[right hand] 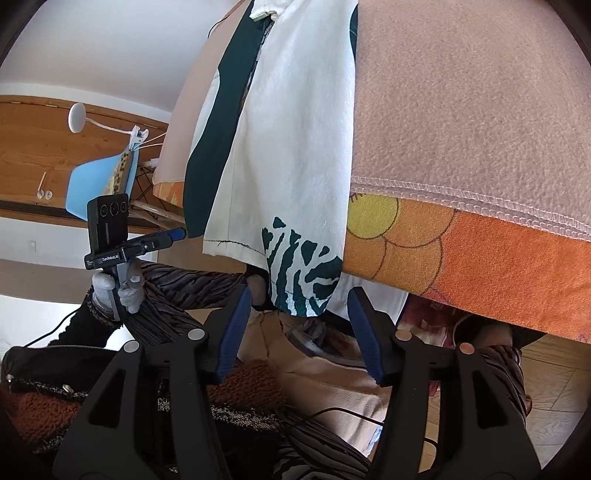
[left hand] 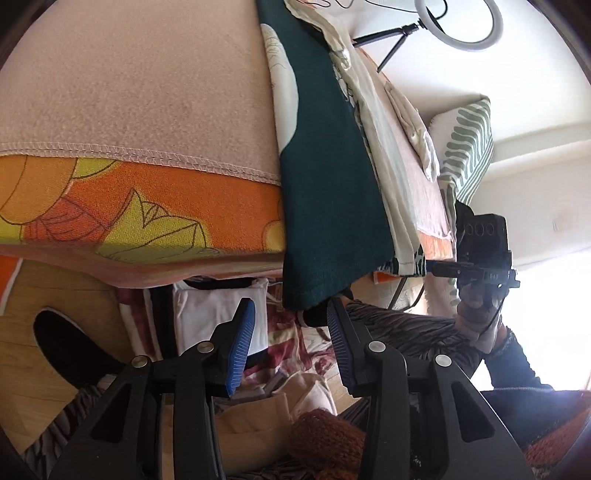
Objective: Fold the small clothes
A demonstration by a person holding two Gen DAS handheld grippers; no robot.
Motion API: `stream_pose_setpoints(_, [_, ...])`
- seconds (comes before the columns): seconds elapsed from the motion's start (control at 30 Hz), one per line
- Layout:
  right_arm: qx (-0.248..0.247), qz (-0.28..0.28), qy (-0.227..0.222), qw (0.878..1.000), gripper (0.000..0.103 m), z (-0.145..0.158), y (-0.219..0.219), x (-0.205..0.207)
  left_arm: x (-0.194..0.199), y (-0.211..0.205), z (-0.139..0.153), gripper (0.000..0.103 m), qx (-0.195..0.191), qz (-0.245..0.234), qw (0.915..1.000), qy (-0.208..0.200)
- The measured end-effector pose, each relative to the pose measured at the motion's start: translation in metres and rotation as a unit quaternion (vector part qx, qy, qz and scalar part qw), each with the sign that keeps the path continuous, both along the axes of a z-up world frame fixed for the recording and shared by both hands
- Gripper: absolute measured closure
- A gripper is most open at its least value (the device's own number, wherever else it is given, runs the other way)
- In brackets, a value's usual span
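A small garment, dark green [left hand: 325, 177] on one side and white with a green zebra-like print [right hand: 291, 147] on the other, lies across a pink blanket and hangs over the table's front edge. My left gripper [left hand: 291, 317] is open, just below the garment's hanging dark green hem. My right gripper [right hand: 299, 306] is open, just below the printed white corner [right hand: 303, 273]. Neither holds cloth. Each gripper shows in the other's view: the right one [left hand: 443, 266], the left one [right hand: 173, 234].
The pink blanket [left hand: 140, 96] covers an orange flowered cloth [right hand: 480, 258] on the table. Folded and loose clothes [left hand: 218, 317] lie below the table on my lap. A striped pillow [left hand: 469, 147], a ring light [left hand: 458, 26] and a blue chair [right hand: 99, 177] stand beyond.
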State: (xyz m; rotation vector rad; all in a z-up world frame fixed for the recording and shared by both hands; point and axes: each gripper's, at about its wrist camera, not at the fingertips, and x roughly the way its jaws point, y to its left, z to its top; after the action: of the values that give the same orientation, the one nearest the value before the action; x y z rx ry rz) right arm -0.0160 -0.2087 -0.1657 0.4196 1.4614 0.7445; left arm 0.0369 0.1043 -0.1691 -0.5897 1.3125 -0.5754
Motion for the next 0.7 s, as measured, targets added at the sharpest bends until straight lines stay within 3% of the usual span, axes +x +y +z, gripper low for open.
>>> stream_pose_setpoints(0.33, [0.066,-0.028,0.047,0.996,0.046,-0.008,-0.004,0.006,0.012,-0.013,-0.007,0.067,-0.064,0.008,0.9979,-0.006])
stream_pose_setpoints(0.37, [0.064,-0.029,0.049,0.996,0.053,-0.009,-0.004,0.005,0.012,-0.012,-0.007,0.068,-0.07,0.009,0.9975,-0.006])
stream_pose_setpoints(0.43, [0.063,-0.028,0.055,0.996,0.073,-0.011,-0.001,0.004,0.013,-0.012,-0.007,0.094,-0.083,0.012,0.9965,-0.002])
stream_pose_setpoints(0.47, [0.06,-0.025,0.055,0.996,0.086,-0.011,0.001,0.003,0.013,-0.012,-0.007,0.097,-0.086,0.013,0.9963,0.001])
stream_pose_setpoints(0.5, [0.056,-0.021,0.048,0.997,0.092,-0.01,0.004,0.001,0.012,-0.012,-0.007,0.097,-0.089,0.013,0.9959,0.0])
stream_pose_setpoints(0.7, [0.052,-0.003,-0.008,0.999,0.097,0.018,0.018,-0.002,0.01,-0.018,0.009,0.1,-0.105,0.008,0.9941,-0.026])
